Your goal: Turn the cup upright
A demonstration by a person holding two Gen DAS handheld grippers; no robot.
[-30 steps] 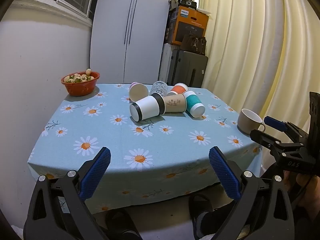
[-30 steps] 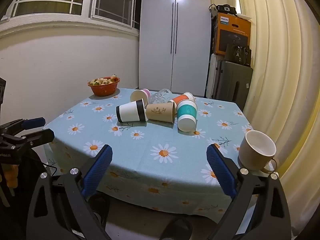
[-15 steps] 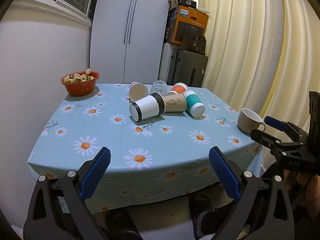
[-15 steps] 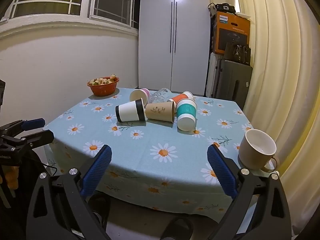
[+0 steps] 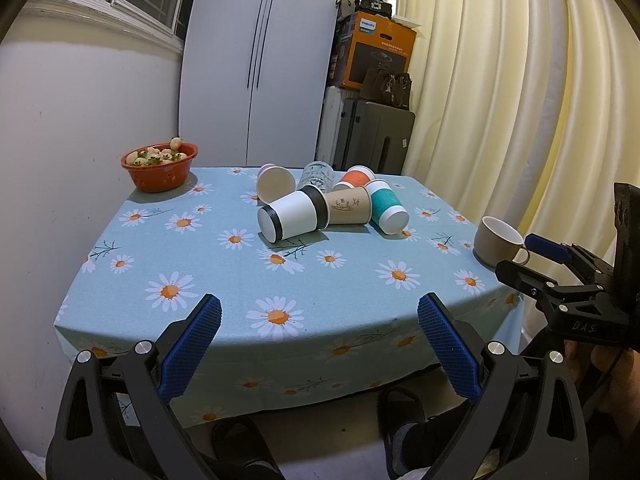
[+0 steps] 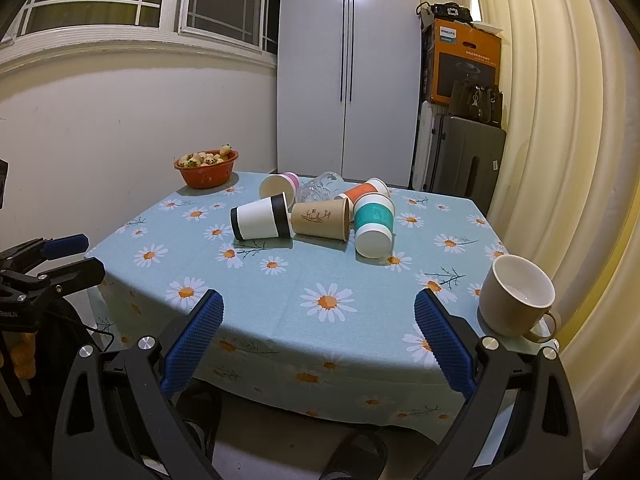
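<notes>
Two handheld grippers hang at the near edge of a table (image 5: 132,264) spread with a light blue daisy-print cloth, both short of the cups heaped at its middle. The left gripper (image 5: 319,350) holds its blue-padded fingers (image 5: 192,350) wide apart with nothing between them, and the right gripper (image 6: 318,344) is spread just as wide and just as empty. The cups lie on their sides in a close cluster: a white cup with black bands (image 5: 294,216) nearest the left, its base toward the camera, touching a brown paper cup (image 5: 347,210) printed with a small drawing; a teal-sleeved cup (image 6: 373,224) beside that; an orange cup (image 6: 362,191) and a pink-rimmed cup (image 6: 278,186) behind; and a clear glass (image 5: 318,175) tipped among them. A beige mug (image 6: 516,300) stands upright, well apart, at the table's right edge near the cream curtain. A red bowl (image 5: 160,166) of pale fruit sits at the far left corner against the wall. White cabinet doors (image 6: 348,68) and an orange box stacked on dark luggage fill the background.
</notes>
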